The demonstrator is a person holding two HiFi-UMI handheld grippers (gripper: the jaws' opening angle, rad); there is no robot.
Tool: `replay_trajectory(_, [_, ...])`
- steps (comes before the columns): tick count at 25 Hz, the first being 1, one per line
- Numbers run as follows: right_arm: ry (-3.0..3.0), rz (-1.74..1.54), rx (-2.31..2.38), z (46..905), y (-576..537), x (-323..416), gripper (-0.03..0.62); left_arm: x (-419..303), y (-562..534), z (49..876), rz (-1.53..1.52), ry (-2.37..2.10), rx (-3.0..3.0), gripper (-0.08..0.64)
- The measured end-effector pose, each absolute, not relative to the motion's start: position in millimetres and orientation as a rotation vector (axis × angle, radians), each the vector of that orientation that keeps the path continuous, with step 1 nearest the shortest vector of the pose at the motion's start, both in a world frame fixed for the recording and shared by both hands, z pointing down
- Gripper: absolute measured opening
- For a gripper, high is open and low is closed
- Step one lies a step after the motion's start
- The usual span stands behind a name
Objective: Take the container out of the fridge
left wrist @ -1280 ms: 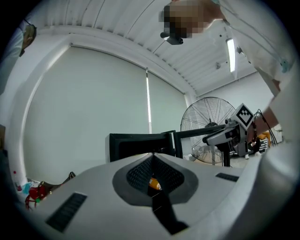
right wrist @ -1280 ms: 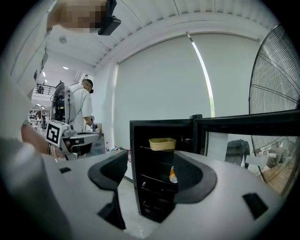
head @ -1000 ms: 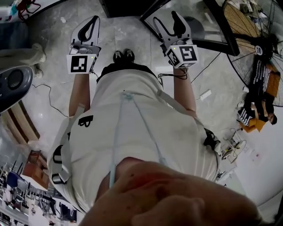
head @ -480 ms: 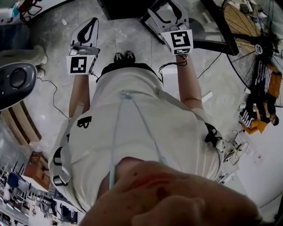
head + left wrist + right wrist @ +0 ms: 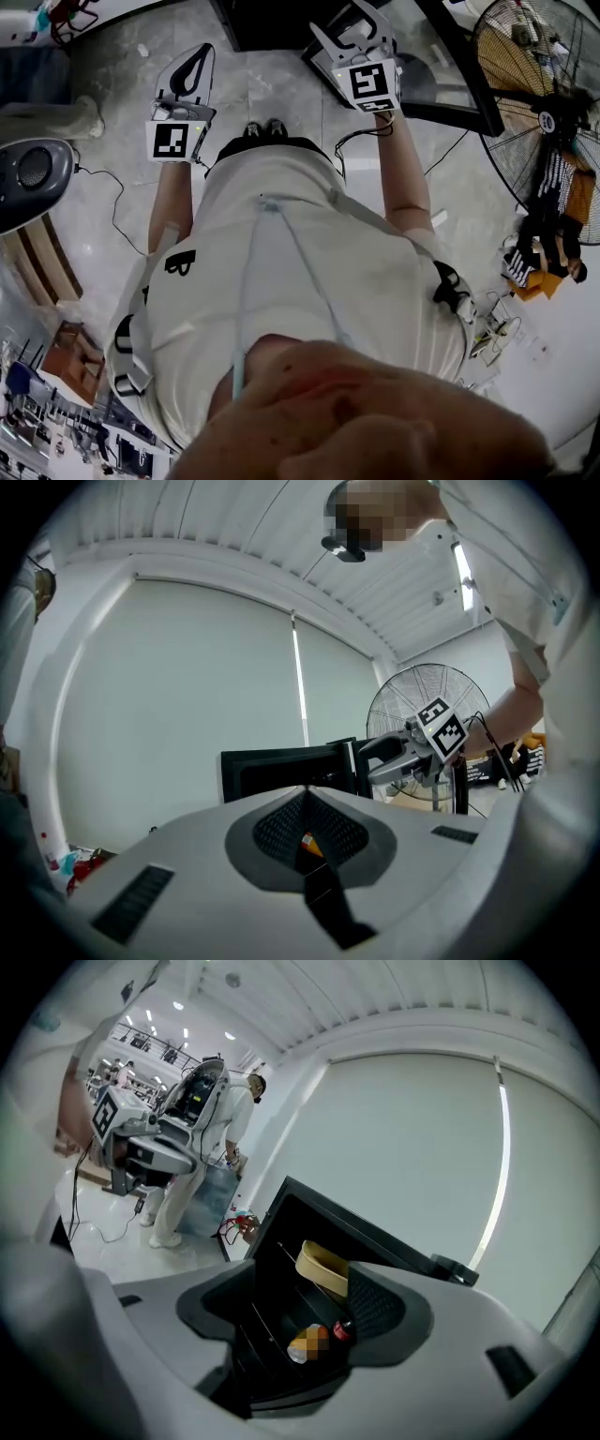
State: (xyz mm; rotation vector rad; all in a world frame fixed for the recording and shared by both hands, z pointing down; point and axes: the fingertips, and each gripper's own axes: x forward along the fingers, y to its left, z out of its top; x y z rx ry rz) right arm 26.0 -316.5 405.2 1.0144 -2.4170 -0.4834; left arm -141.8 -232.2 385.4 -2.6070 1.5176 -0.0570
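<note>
Container [image 5: 322, 1267]: a tan, shallow oval item, apparently the container though the view is small, is seen lying tilted on an upper shelf inside the open black fridge [image 5: 361, 1227]. A red-capped bottle [image 5: 343, 1329] is stored on a lower shelf, below the container and apart from it.

Right gripper [image 5: 302, 1309]: the jaws are spread wide apart and nothing is clamped. The fridge interior is framed between them, and the container is not touched.

Left gripper [image 5: 305, 797]: the jaws are brought together tip to tip, with nothing clamped.

In the head view, both grippers are presented in front of the person, above the grey floor [image 5: 262, 80]. The right gripper is positioned farther forward, close to the fridge. A standing fan [image 5: 427, 705] is visible behind it in the left gripper view.
</note>
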Motion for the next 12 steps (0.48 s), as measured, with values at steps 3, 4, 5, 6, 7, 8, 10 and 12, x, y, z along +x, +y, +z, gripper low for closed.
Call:
replay_trajectory(3, [-2.377, -0.534, 0.948, 410.4, -320.8, 21.3, 0.296, -143.1, -235.3, 389.2, -0.074, 1.533, -2.606, 0.009])
replay_trajectory(4, [-2.370, -0.546, 0.928, 411.4, -322.8, 19.8, 0.296, -142.6, -236.3, 389.6, -0.074, 1.535, -2.609, 0.009])
replay_trajectory(5, [-2.361, -0.559, 0.911, 412.5, -325.4, 18.9, 0.296, -141.2, -237.4, 389.4, -0.070, 1.534, -2.611, 0.009])
replay_trajectory(6, [-2.346, -0.578, 0.894, 413.6, -328.4, 18.5, 0.296, -139.5, -238.5, 389.2, -0.066, 1.533, -2.612, 0.009])
replay_trajectory(7, [-2.327, -0.603, 0.877, 414.5, -331.6, 18.2, 0.296, -137.8, -239.7, 388.7, -0.061, 1.533, -2.610, 0.009])
replay_trajectory(8, [-2.304, -0.633, 0.855, 415.3, -334.5, 17.0, 0.296, -136.6, -240.9, 388.4, -0.058, 1.534, -2.606, 0.009])
replay_trajectory(10, [-2.262, -0.693, 0.803, 416.9, -338.7, 11.6, 0.296, -136.6, -242.9, 390.4, -0.067, 1.542, -2.600, 0.009])
replay_trajectory(12, [-2.223, -0.742, 0.755, 420.6, -341.5, 4.6, 0.296, -137.7, -244.4, 392.5, -0.079, 1.548, -2.604, 0.009])
